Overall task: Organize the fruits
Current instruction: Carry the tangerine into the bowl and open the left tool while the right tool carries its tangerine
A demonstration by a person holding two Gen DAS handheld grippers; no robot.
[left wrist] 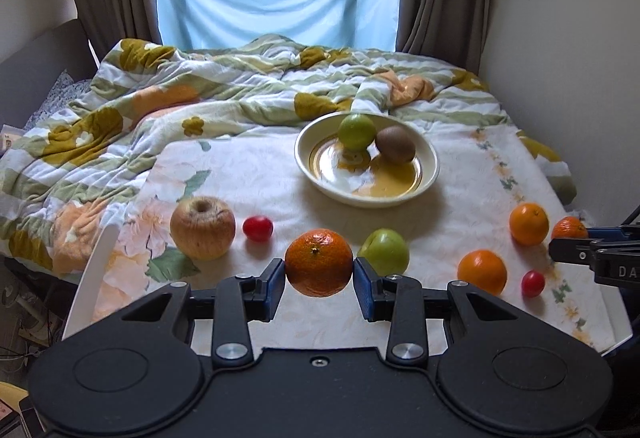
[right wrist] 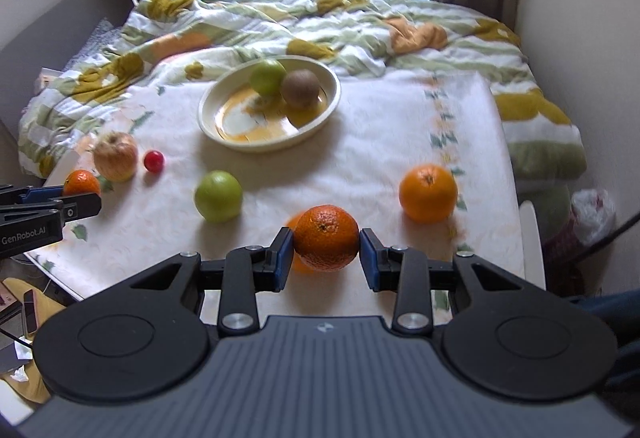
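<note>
My left fingers point(left wrist: 319, 276) clamped on round dimpled orange mandarin point(left wrist: 319, 263), held clear above white floral bed sheet point(left wrist: 280, 198). My right fingers point(right wrist: 326, 252) clamped on second round orange mandarin point(right wrist: 327, 238), likewise lifted. Cream round ceramic bowl point(left wrist: 428, 158) beyond both, holding green apple point(left wrist: 356, 130) touching brown kiwi point(left wrist: 395, 143).

Oranges point(left wrist: 319, 263): four. Green apples point(left wrist: 384, 252): two. Russet apple point(left wrist: 202, 227): one. Kiwi point(left wrist: 395, 144): one. Red tomatoes point(left wrist: 258, 228): two. Bowl point(left wrist: 430, 162): one. Claws point(left wrist: 319, 278): two.
</note>
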